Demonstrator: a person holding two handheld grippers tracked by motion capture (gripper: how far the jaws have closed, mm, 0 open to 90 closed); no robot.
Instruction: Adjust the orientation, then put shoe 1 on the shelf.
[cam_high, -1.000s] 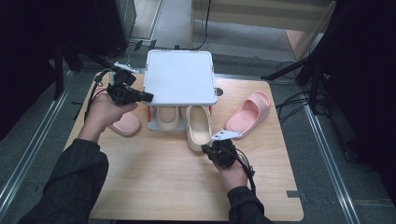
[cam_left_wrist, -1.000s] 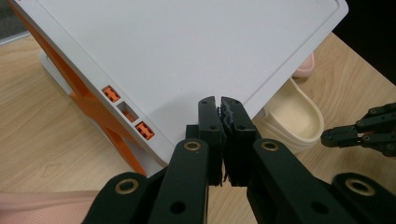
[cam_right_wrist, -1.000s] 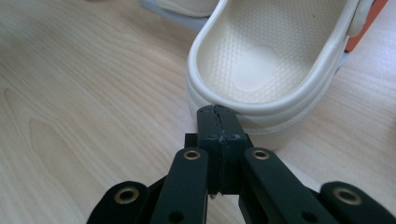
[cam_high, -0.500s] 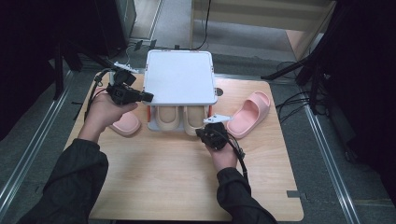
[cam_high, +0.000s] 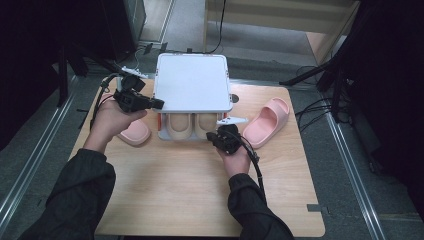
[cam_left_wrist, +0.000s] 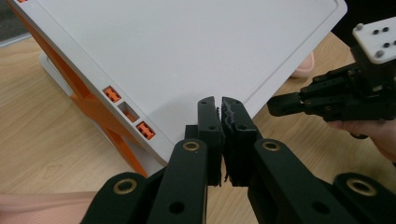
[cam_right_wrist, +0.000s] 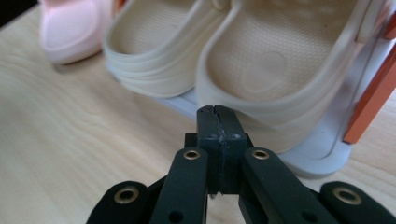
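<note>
Right gripper (cam_right_wrist: 218, 116) jaws closed, empty, tip at heel of right beige slipper (cam_right_wrist: 285, 60) on lower tier of shoe rack (cam_high: 192, 82), nudging it in. Left gripper (cam_left_wrist: 223, 122) closed, empty, resting on rack top. Next, likely: fetch pink slipper (cam_high: 265, 121) just right of right gripper; needs jaws opened.

The rack (cam_high: 192, 82) top hides the beige clogs' (cam_high: 190, 125) toes; the left hand (cam_high: 112, 120) covers part of one pink slipper (cam_high: 134, 134)

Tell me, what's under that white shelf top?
Under the white shelf top, two beige slippers sit side by side on the lower tray, heels outward. Their toes and the tray's rear are covered.
</note>
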